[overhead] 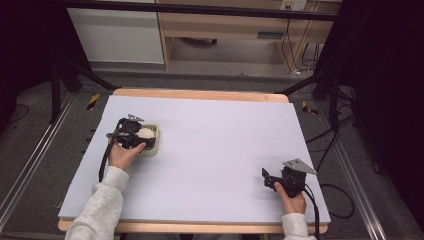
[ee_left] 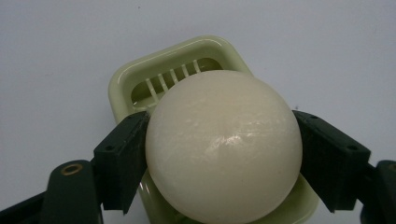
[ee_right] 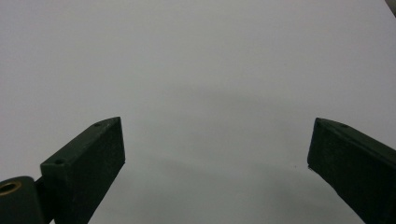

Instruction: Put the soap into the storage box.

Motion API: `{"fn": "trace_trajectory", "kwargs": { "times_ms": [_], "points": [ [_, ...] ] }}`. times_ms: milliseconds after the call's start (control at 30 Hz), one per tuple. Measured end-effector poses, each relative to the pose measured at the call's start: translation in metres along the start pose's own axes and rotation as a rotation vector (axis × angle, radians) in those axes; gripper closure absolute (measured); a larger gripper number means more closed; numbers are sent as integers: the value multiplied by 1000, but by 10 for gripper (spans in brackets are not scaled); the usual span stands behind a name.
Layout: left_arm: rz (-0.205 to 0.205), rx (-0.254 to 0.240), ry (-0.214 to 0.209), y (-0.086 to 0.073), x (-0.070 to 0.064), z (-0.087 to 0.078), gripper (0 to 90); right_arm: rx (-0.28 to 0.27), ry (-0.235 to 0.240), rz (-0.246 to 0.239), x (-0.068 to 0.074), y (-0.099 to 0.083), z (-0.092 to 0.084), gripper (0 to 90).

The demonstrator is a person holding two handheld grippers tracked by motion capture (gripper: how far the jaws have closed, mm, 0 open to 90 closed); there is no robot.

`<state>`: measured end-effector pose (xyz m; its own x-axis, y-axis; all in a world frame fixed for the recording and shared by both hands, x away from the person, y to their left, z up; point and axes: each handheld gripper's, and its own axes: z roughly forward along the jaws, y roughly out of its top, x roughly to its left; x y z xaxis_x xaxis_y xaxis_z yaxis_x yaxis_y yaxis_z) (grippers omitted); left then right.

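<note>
Filling the left gripper view, a peeled white egg (ee_left: 223,145) is sitting squeezed between the two black jaws of the left gripper (ee_left: 223,158), one pad pressing each flank. Right behind and beneath it, the pale green egg slicer (ee_left: 140,77) is lying on the table, its slotted cradle showing at twelve o'clock from the egg. Whether the egg is touching the cradle or hanging just above it, I cannot tell. From the high view, the slicer is resting at nine o'clock on the grey table top (overhead: 215,145), with the left gripper (overhead: 137,136) reaching in over it. Over at four o'clock, well apart, the right gripper (overhead: 272,180) is idling with its jaws spread wide over bare table, nothing between them.
</note>
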<state>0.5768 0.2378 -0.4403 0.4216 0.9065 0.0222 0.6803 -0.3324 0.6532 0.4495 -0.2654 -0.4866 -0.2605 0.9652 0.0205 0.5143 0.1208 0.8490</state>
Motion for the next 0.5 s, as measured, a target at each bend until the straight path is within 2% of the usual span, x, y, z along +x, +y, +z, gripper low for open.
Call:
{"fn": "trace_trajectory", "kwargs": {
  "times_ms": [500],
  "points": [
    [-6, 3, -8, -3, 2, 2, 222, 1, 1, 1, 0, 0, 0, 44]
  ]
}}
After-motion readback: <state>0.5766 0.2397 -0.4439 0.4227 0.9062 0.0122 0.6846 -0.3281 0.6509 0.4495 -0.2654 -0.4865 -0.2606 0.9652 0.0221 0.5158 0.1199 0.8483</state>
